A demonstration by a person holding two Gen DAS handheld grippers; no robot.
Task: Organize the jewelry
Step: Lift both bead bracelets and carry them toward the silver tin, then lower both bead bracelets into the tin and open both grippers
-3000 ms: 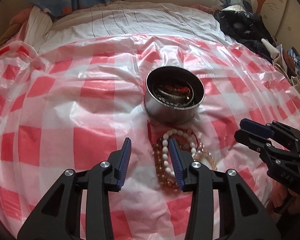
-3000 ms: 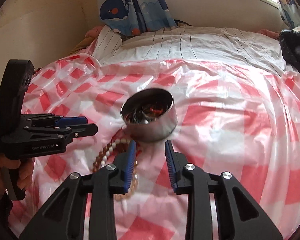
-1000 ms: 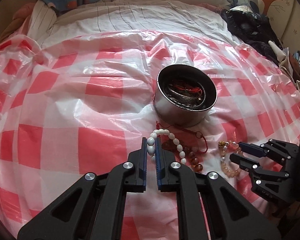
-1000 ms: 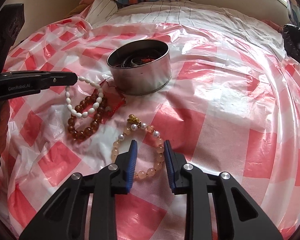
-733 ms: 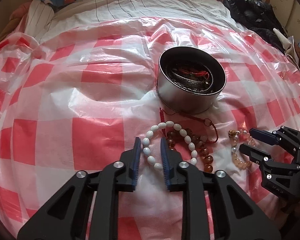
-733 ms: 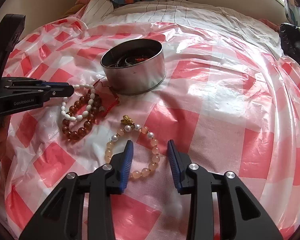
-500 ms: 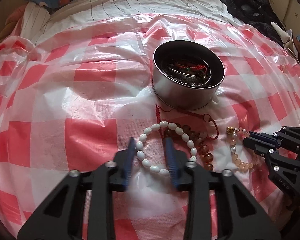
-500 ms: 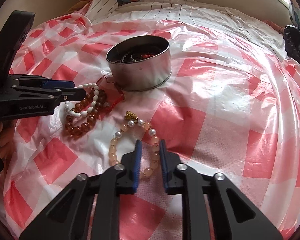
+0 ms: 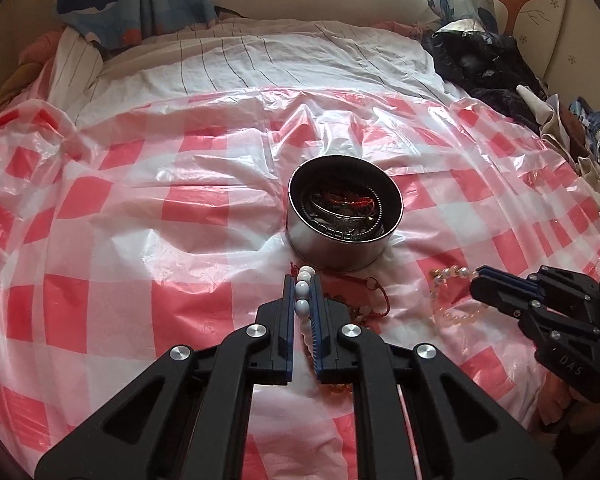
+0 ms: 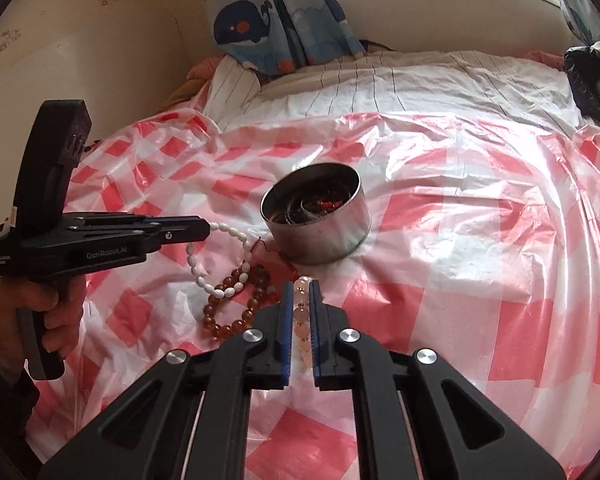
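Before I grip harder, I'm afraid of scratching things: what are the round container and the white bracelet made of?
Round container: apparently metal, with a brushed silver wall that reflects dully. White bracelet: glossy oval beads, perhaps glass, plastic or stone; the look alone leaves it open.

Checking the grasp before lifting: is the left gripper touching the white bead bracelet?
Touching. The left wrist view shows the left gripper with white bead bracelet beads pinched between both fingers.

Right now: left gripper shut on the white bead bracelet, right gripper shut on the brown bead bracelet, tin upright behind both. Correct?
Not quite. The right gripper is shut on the pale pink bead bracelet, not the brown one; the right wrist view shows the brown bead bracelet lying loose on the checked plastic sheet. The left gripper is shut on the white bead bracelet, and the tin stands upright behind both.
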